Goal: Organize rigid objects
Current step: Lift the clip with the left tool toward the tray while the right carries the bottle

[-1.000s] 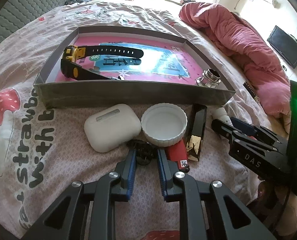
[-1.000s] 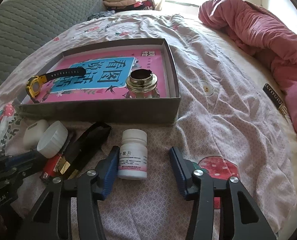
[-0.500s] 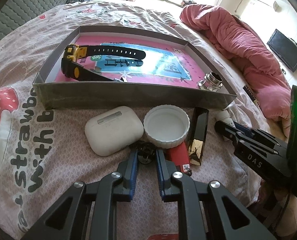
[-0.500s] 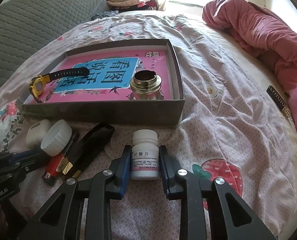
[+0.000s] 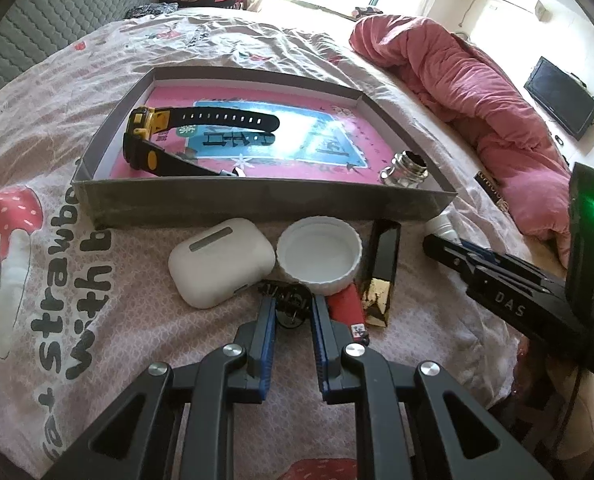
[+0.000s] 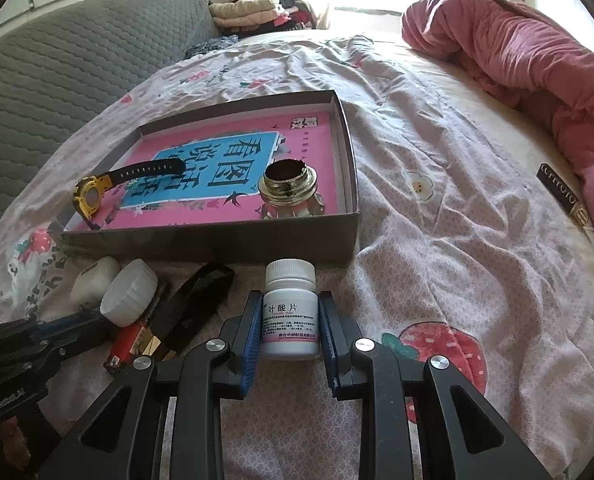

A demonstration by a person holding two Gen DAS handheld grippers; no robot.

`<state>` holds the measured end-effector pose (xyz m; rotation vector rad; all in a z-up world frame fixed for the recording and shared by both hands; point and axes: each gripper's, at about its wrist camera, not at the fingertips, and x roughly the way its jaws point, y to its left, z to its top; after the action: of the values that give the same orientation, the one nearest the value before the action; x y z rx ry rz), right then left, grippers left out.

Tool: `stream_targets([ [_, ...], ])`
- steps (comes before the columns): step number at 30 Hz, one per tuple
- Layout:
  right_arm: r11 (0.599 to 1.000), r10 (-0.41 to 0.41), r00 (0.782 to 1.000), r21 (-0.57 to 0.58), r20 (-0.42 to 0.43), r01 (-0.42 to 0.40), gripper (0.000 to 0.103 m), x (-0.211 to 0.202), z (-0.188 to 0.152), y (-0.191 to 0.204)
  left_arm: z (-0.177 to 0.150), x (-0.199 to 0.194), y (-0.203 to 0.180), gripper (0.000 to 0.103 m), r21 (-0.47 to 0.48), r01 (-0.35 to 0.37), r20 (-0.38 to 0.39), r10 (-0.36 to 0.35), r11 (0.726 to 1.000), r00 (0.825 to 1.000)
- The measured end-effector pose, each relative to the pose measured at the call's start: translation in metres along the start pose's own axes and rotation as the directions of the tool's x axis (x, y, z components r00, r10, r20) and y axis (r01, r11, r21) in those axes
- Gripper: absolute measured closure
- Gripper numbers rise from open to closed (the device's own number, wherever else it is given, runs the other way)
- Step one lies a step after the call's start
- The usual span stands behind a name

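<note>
**Both grippers clamp down on items in front of the tray**

Closing in over the last second, the right gripper (image 6: 290, 330) has brought its jaws from wide apart onto the white pill bottle (image 6: 290, 312), and the blue pads now press its label on both sides. The bottle stands upright on the bedsheet (image 6: 437, 240), just in front of the grey cardboard tray (image 6: 349, 236). The left gripper (image 5: 290, 312) has narrowed slightly too and is clenched on a small black object (image 5: 287, 300), too dark to identify, lying on the bed. Around it sit a white earbud case (image 5: 221, 262), an upturned white cap (image 5: 319, 254), a red lighter (image 5: 347, 306) and a black-and-gold lipstick tube (image 5: 381, 270), all near the tray's front wall. Inside the tray lie a yellow-and-black wristwatch (image 5: 153, 140) and a metal bottle neck (image 5: 407, 166) in the right corner.
</note>
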<state>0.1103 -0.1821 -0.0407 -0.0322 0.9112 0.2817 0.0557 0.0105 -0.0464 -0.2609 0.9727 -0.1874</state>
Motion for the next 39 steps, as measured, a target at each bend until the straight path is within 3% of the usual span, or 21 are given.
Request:
stream_targets([
  [19,0.996,0.059,0.998,-0.071,0.02,-0.058,0.076,-0.005,0.0,0.018,-0.004,-0.021,-0.007,0.086,0.017,-0.009,0.033,0.008,1.0,0.999],
  [39,0.99,0.098,0.993,-0.106,0.06,-0.092,0.076,-0.014,0.004,0.027,0.008,-0.034,0.003,0.085,-0.014,-0.071,0.08,0.072,0.997,0.994],
])
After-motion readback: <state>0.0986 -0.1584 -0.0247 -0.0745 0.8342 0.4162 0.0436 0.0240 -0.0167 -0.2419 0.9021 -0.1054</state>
